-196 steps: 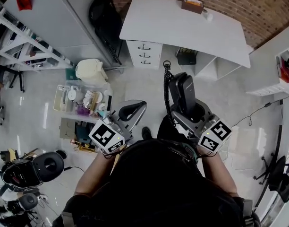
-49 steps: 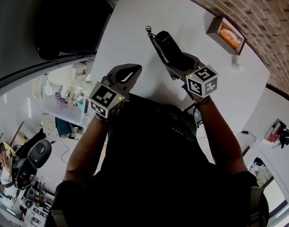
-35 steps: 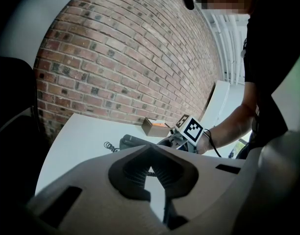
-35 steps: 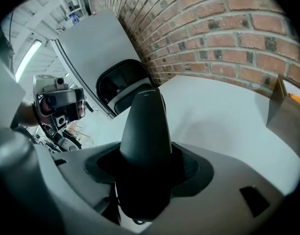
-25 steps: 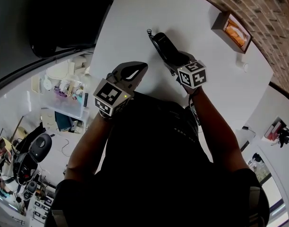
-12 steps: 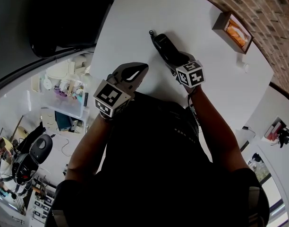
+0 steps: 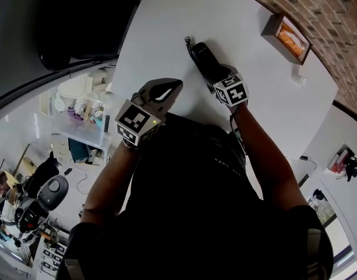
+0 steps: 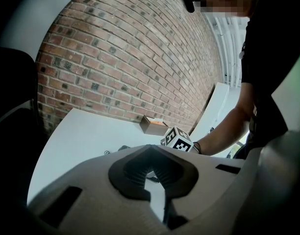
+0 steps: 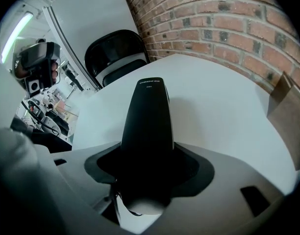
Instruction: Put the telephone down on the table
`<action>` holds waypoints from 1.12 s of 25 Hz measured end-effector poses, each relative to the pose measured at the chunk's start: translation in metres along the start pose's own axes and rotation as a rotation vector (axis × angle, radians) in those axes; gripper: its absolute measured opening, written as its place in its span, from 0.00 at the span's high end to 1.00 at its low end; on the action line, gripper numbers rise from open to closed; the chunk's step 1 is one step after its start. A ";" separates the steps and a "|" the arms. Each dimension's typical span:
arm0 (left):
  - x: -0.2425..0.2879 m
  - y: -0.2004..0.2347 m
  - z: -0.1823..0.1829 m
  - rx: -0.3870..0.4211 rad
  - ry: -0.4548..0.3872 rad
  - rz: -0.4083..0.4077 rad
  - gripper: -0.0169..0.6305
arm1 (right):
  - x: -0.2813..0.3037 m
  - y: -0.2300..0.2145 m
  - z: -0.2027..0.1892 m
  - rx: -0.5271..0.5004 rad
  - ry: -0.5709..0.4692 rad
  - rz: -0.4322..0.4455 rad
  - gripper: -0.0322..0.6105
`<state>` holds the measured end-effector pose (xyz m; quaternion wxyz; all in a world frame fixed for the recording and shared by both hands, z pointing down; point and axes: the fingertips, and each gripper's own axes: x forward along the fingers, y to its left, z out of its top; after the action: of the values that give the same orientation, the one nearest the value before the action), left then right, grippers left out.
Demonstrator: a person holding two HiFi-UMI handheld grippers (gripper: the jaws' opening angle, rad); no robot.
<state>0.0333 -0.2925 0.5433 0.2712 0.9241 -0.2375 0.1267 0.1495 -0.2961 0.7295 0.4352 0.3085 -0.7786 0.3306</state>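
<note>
The telephone [image 7: 203, 60] is a black handset with a coiled cord [image 7: 188, 41] at its far end. It hangs low over the white table [image 7: 167, 16], and I cannot tell whether it touches the top. My right gripper [image 7: 218, 76] is shut on its near end. In the right gripper view the handset [image 9: 147, 116] juts forward from between the jaws of that gripper [image 9: 147, 180]. My left gripper [image 7: 170, 88] hovers at the table's near edge, shut and holding nothing. The left gripper view shows its jaws together [image 8: 155, 180].
A brown box [image 7: 285, 32] stands at the table's far right by the brick wall, with a small white item [image 7: 301, 81] near it. A black chair [image 7: 79, 28] sits to the table's left. Bins and clutter [image 7: 79, 115] lie on the floor at left.
I have come from the open floor up to the table. Over the last second the right gripper has carried the handset a little farther over the table and lower. The left gripper has barely moved.
</note>
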 end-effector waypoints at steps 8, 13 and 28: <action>-0.004 -0.012 0.001 0.018 0.003 0.003 0.96 | 0.000 0.002 -0.001 -0.007 -0.013 0.000 0.52; -0.013 -0.019 0.000 0.036 0.003 0.019 0.96 | -0.012 0.001 0.004 0.012 -0.069 0.011 0.51; -0.035 -0.088 0.082 0.240 -0.094 0.050 0.96 | -0.199 0.046 0.077 -0.090 -0.523 0.059 0.60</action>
<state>0.0568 -0.2607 0.4241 0.1439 0.9487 -0.2560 0.1176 0.1638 -0.2909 0.5119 0.2225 0.3409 -0.8872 0.2171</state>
